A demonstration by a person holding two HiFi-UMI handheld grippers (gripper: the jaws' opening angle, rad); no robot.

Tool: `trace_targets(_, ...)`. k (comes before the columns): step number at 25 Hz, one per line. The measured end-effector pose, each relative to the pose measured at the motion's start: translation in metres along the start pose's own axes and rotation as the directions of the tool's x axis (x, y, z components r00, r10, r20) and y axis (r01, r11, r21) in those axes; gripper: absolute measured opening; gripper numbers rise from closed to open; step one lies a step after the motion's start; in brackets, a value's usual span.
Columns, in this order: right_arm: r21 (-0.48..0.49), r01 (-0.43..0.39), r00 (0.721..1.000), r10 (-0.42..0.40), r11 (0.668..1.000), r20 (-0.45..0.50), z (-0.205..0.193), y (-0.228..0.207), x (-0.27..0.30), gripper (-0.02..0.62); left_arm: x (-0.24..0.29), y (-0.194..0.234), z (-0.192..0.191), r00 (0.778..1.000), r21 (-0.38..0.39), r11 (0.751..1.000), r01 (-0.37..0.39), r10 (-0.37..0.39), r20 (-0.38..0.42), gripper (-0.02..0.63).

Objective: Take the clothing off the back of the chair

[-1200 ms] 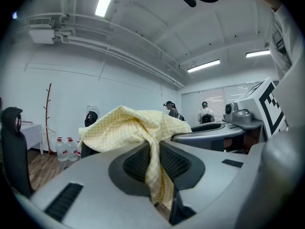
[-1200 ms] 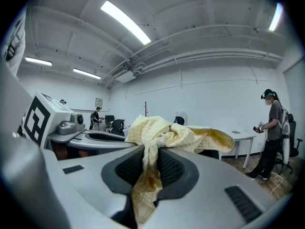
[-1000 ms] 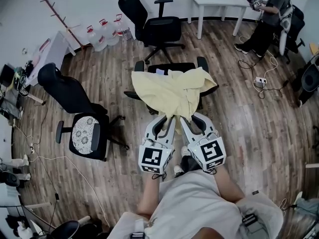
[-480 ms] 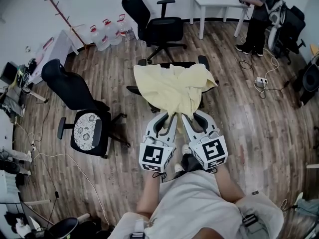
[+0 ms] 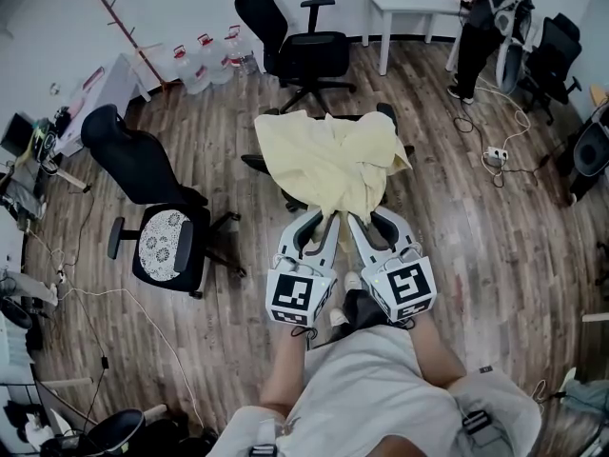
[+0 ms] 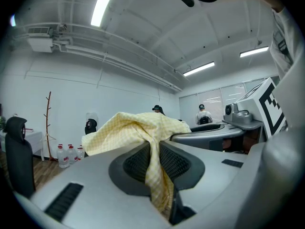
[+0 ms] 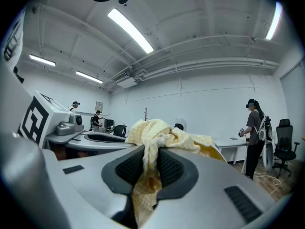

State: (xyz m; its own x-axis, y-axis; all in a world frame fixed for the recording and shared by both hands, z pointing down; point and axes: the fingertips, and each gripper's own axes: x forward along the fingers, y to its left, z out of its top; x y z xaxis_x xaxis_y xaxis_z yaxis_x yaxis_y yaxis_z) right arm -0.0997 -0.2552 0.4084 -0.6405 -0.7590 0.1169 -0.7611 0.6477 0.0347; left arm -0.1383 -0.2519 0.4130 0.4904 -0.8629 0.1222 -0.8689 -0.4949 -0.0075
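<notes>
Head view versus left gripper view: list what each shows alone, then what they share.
Head view only: the black chair under the yellow clothing, and the patterned seat of a second chair. Left gripper view only: the ceiling lights, and the left claw with its pads clamped on a fold of the cloth. Shared: the clothing, the water bottles and the coat rack.
</notes>
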Motion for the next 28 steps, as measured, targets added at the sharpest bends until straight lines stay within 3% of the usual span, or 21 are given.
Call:
trace_targets(17,-0.015,0.026,1.0,-0.026,1.0,0.008,0.005,0.015,-0.029,0.075,-0.025,-0.022,0.006,1.0,-0.001,1.0,0.023,-0.023,0.021,0.074)
trace_targets(28,-0.011,-0.001,1.0,0.002,1.0,0.029,0.009,0.018,-0.045,0.074,-0.034,-0.035,0.01,1.0,0.012,1.0,0.003,-0.003,0.02,0.074)
